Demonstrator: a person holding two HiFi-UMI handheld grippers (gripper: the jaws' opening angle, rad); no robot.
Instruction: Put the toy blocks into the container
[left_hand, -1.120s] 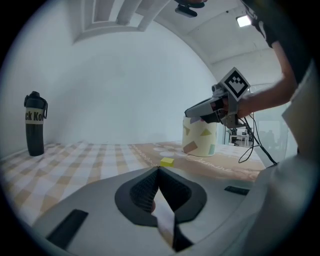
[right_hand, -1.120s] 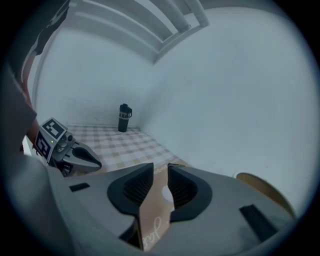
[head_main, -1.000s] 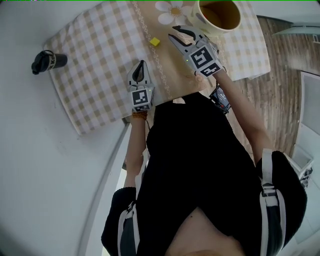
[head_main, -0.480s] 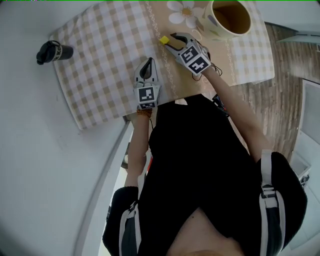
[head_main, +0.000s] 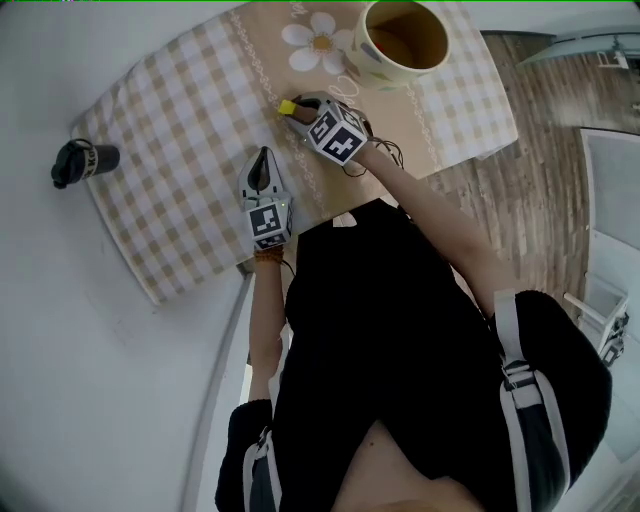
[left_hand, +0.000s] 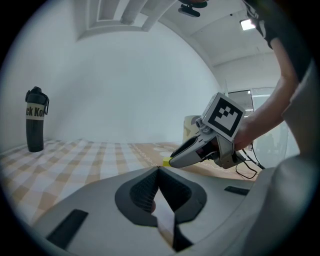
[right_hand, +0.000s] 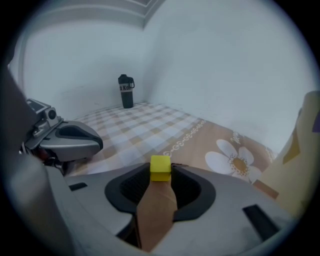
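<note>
a checked cloth with a tan flowered runner covers the surface (head_main: 170, 130), with a plain white wall behind. the big cup-shaped container (head_main: 380, 68) stands at the far edge, its open top ready for blocks. a black bottle (head_main: 80, 162) stands well apart at the left corner. the left tongs (left_hand: 158, 171) are pinched together and empty, held aside, likely to leave the pick uncrowded. the right tongs (head_main: 292, 106), tilted down onto the runner, have just been closing and now pinch the yellow block (right_hand: 160, 167) at their tips, near the container, seemingly to carry it over.

My right hand-held gripper (head_main: 297, 108) tilts downward, arm stretched ahead, its jaws just closing onto the yellow block (right_hand: 160, 167) at their tips; my left hand-held gripper (head_main: 264, 156) lies nearly level, jaws pressed together
</note>
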